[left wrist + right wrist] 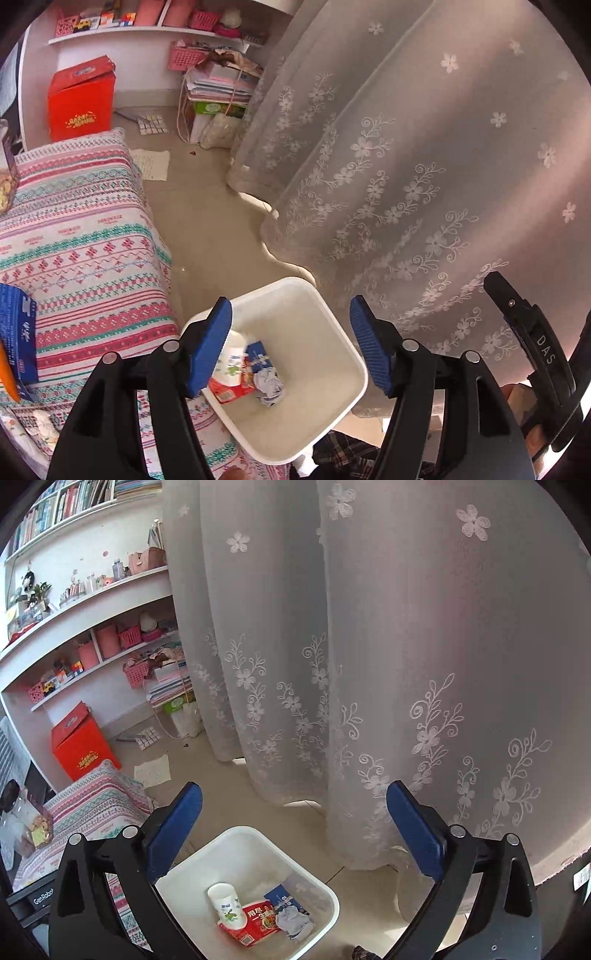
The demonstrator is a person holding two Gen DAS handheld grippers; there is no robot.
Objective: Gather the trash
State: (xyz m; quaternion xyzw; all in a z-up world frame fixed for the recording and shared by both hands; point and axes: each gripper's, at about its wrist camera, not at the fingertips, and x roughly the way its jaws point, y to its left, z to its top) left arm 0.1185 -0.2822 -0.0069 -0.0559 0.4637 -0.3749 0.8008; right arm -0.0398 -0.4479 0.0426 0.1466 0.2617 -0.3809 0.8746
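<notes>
— Left tongs (290, 305)?
— Stood released, blue pads apart, nothing gripped. Hung over the white bin (332, 325), with the near pad covering part of the rim and part of the cup.

— Right tongs (294, 787)?
— Spread wide too, empty. Framed the same bin from above, against the embroidered curtain (406, 646).

— And the trash?
— Lay at the bottom of the bin: a white paper cup (227, 904) on its side, a red food packet (258, 925) under it, a blue pack (286, 895) half buried, a crumpled greyish wad (295, 921) on top. Could not tell what the wad was made of.

— Anything cut off?
— Lost the bin's near corner below the frame in both views. Caught only a slice of a blue box (18, 339) on the patterned bedspread (74, 240), with an orange sliver (9, 373) beside it, too little to identify. Glimpsed plaid fabric at the bottom edge, mostly hidden behind the tongs.

— Farther off?
— Made out a sheet of paper (153, 164) on the floor, a red box (79, 99) near the shelves, and stacked papers, with writing too small to read.
</notes>
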